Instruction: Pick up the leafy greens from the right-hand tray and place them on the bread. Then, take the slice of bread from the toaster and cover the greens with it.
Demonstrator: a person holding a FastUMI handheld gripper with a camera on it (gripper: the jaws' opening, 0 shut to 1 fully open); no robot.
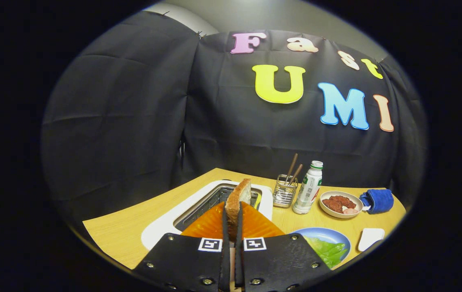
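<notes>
A slice of bread (238, 198) stands on edge between my two fingers, right above the slot of the white toaster (162, 227). My gripper (232, 221) is shut on the slice, both fingers pressing its flat faces. To the right of the fingers a blue plate (336, 235) holds leafy greens (328, 250). The fingers hide the lower part of the slice and the near end of the toaster slot.
Beyond the toaster stand a wire holder with chopsticks (285, 190) and a white bottle (309, 188). Further right sit a bowl of meat (340, 204), a blue cloth (377, 200) and a small white dish (371, 238). All rest on the wooden table (121, 235).
</notes>
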